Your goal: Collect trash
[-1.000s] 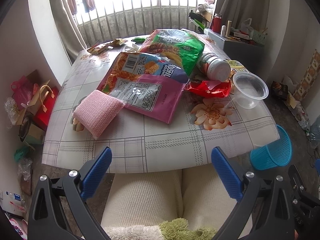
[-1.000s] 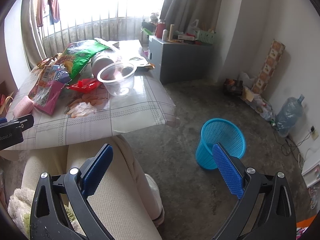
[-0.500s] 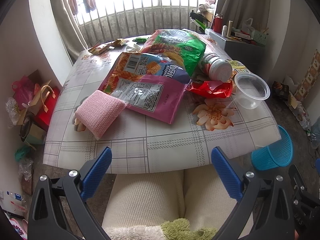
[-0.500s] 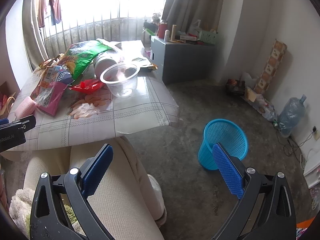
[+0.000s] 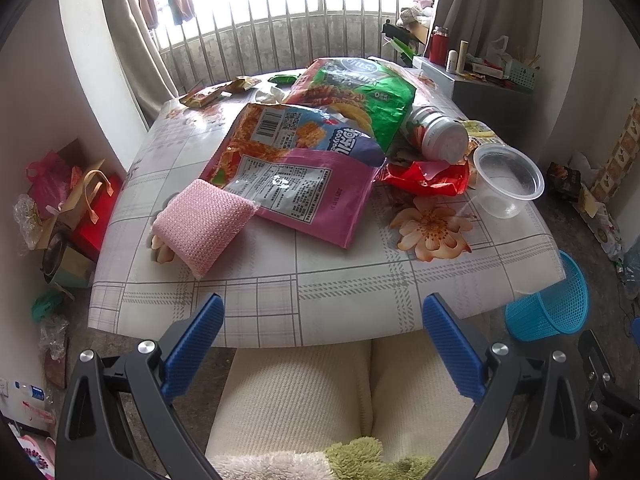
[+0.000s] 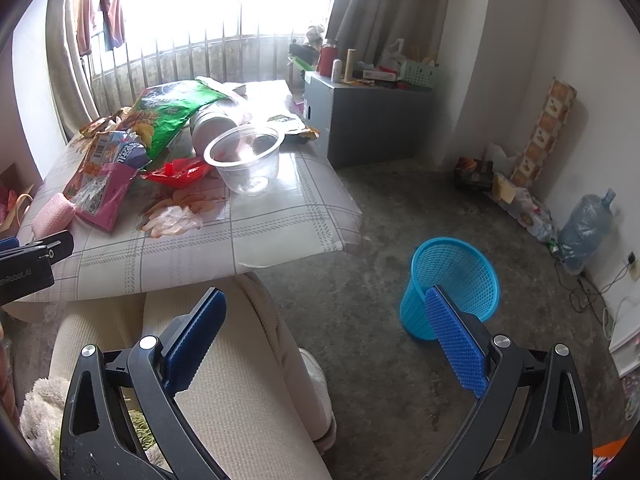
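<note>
We have not picked anything yet: both the left gripper (image 5: 320, 332) and right gripper (image 6: 324, 328) hang wide-jawed. Wrappers (image 5: 304, 176) litter the counter (image 5: 360, 288) at twelve o'clock; the bin (image 6: 452, 284) waits at two. Next, reach forward.

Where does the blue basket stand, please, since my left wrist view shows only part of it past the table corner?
Observer: The blue basket stands upright on bare floor, apart from the table.
Operator: Is anything in it?
Observer: None that I can see; the right hand-held gripper hides its near side.
Operator: What lies beyond it?
Observer: A large water bottle by the wall.
</note>
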{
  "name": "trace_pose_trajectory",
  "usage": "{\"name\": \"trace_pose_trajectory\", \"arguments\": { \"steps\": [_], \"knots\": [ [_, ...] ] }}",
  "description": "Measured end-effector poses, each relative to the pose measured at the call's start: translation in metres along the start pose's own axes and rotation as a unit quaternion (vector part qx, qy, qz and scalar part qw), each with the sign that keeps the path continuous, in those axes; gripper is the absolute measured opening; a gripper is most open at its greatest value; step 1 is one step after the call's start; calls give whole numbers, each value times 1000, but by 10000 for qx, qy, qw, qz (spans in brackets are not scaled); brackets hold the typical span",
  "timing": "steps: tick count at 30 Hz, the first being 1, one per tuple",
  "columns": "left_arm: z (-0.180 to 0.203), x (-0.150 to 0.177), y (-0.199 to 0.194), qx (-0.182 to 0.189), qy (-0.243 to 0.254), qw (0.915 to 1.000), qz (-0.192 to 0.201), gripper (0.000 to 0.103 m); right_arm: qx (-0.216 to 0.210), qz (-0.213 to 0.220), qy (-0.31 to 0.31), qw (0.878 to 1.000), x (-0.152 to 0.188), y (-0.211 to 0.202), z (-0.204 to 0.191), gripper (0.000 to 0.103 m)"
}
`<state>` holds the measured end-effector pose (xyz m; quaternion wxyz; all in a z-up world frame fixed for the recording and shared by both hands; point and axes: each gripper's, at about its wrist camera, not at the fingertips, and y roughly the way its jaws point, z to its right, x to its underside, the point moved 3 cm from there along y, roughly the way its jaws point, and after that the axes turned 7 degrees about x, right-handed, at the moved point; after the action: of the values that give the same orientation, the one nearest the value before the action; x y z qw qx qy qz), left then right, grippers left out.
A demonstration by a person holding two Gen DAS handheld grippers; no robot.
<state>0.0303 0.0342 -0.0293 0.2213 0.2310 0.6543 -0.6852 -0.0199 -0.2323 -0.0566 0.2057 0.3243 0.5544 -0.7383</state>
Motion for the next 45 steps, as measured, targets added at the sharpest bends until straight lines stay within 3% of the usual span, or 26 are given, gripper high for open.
{"name": "trace_pose_trajectory", "arguments": {
  "steps": [12, 18, 23, 27, 29, 32, 34, 36, 39, 41, 43, 45],
  "knots": [
    [-2, 1, 2, -16, -5, 10000, -3, 97, -48, 2, 22, 10000, -1, 1, -3, 95],
    [-27, 7, -6, 377, 143, 9984, 389, 97, -261, 261, 145, 9992, -9, 0, -8, 95],
    [-76, 6, -12, 1031, -470, 9896, 891, 97, -567, 501, 123, 9971, -18, 5, -23, 95],
    [-109, -9, -10, 1066, -850, 9849, 1066, 97, -670, 483, 15, 9966, -26, 12, -30, 95],
    [-120, -18, -8, 1050, -713, 9850, 1167, 97, -692, 431, -9, 9967, -29, 15, -30, 95],
    [-127, -29, -2, 1073, 17, 9848, 1368, 97, -790, 279, 14, 9965, -36, 25, -29, 95],
    [-135, -37, 9, 854, 228, 9889, 1194, 97, -834, 109, 94, 9964, -39, 33, -25, 95],
    [-143, -43, 19, 894, 217, 9898, 1088, 97, -865, -42, 217, 9960, -46, 42, -23, 95],
    [-162, -47, 37, 1211, -355, 9893, 737, 97, -1020, -199, 523, 9932, -54, 53, -17, 95],
    [-177, -45, 49, 1521, -931, 9823, 569, 93, -1235, -309, 730, 9892, -61, 60, -15, 95],
    [-194, -41, 63, 1820, -1570, 9702, 303, 88, -1489, -430, 953, 9833, -67, 66, -14, 95],
    [-210, -31, 74, 2203, -2307, 9478, 48, 81, -1709, -555, 1153, 9769, -74, 73, -12, 95]
  ]
}}
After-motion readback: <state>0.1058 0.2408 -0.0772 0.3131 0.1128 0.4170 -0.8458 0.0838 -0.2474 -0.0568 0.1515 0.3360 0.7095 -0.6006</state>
